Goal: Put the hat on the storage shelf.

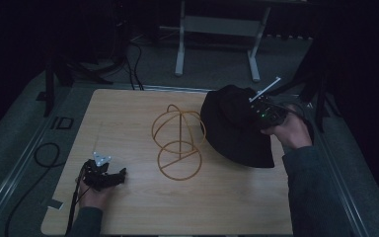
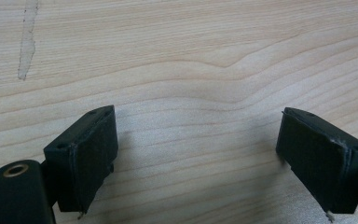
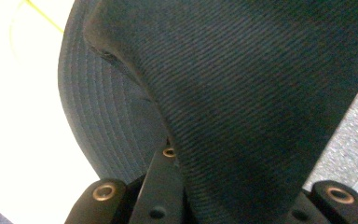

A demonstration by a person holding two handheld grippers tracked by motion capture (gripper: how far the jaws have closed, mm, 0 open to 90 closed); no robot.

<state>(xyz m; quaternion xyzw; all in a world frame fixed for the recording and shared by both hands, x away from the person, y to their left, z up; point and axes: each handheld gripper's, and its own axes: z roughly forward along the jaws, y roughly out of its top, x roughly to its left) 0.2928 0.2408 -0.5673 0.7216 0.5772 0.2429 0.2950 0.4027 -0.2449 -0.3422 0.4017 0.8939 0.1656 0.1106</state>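
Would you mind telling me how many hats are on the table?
1: the black hat at the table's right side, gripped by the right gripper, beside the wire stand.

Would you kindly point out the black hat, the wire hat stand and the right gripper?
black hat (image 1: 232,131), high view, on its crown.
wire hat stand (image 1: 179,167), high view, on its base ring.
right gripper (image 1: 262,112), high view, on its jaws at the hat.

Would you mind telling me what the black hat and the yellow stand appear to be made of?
The black hat looks like woven cotton-type fabric, matte, with a fine diagonal ribbed weave and stitched rows on the brim. The yellow stand seems to be thin bent wire or rod; whether painted metal or plastic is unclear.
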